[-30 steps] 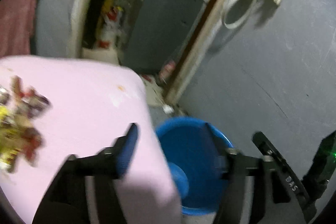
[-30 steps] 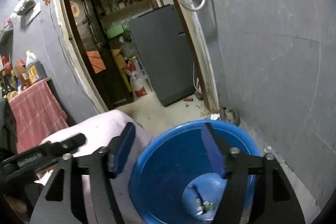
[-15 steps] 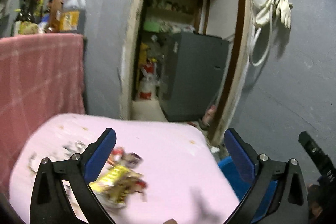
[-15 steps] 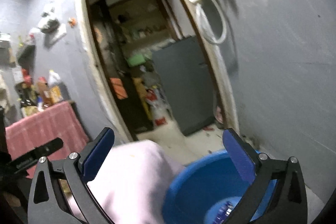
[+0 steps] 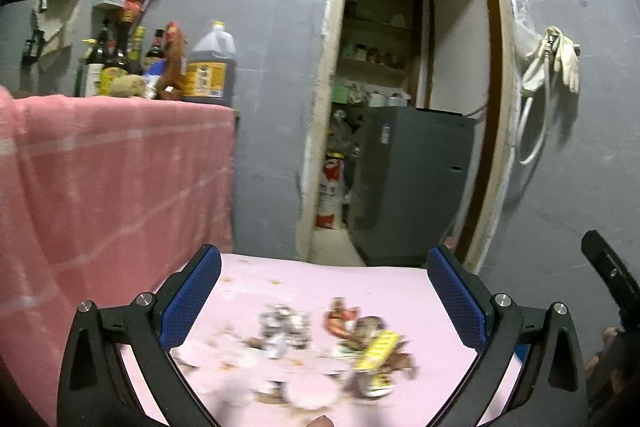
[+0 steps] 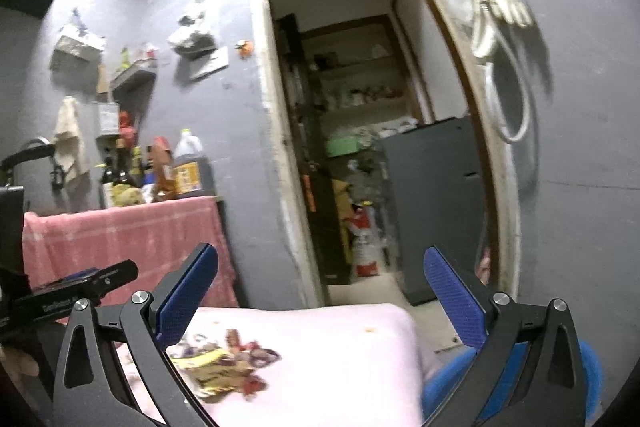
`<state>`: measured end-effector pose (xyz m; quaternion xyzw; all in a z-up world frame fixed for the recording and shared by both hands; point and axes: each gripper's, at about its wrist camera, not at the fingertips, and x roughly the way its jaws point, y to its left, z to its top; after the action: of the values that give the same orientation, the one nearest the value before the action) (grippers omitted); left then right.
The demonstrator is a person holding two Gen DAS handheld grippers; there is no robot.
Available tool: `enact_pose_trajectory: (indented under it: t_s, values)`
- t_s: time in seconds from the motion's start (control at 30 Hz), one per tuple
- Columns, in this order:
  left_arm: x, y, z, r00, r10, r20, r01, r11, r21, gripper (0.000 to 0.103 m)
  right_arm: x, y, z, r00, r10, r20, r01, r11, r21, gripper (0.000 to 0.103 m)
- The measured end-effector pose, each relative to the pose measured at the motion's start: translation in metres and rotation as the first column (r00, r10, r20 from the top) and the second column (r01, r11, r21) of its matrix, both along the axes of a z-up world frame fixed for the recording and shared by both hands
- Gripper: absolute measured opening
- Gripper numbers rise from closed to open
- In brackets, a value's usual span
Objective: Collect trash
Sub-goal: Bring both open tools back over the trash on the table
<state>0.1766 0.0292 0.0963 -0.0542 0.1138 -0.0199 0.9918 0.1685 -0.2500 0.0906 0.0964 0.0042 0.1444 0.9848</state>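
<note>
Crumpled snack wrappers point(image 5: 360, 343), yellow, red and silver, lie in a loose heap on the pink table top point(image 5: 280, 279). My left gripper point(image 5: 324, 299) hangs above them, wide open, nothing between its blue pads. The same wrappers point(image 6: 224, 359) show low on the left in the right wrist view. My right gripper point(image 6: 320, 299) is also wide open and empty, over the table's right end. A blue basin point(image 6: 592, 367) sits on the floor beyond that end, mostly hidden behind the right finger.
A pink cloth point(image 5: 100, 187) covers a counter to the left, with several bottles and a jug point(image 5: 208, 67) on it. Behind the table a doorway opens to a grey fridge point(image 5: 412, 183). Gloves and a hose point(image 5: 552, 67) hang on the grey wall at right.
Both grippers opened wider and swung up and left, away from the blue basin. The left view now faces the wrappers on the table; the basin has slipped to the right view's lower corner.
</note>
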Motion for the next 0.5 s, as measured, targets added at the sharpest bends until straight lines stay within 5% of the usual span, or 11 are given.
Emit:
enact_pose_trajectory:
  t_s: [0.27,0.5]
  values:
    - [-0.016,0.047,-0.008,0.996,0.081,0.04,-0.08,0.997,-0.013,0.101,-0.002,0.044,-0.006,0.996,0.077,0.032,-0.074,0.993,-0.089,0.103]
    - [-0.012,0.069,-0.027,0.994,0.108,-0.012,-0.108,0.994,0.004,0.101,0.012,0.073,-0.021,0.987,0.143,-0.074,-0.153,0.973,-0.174,0.103]
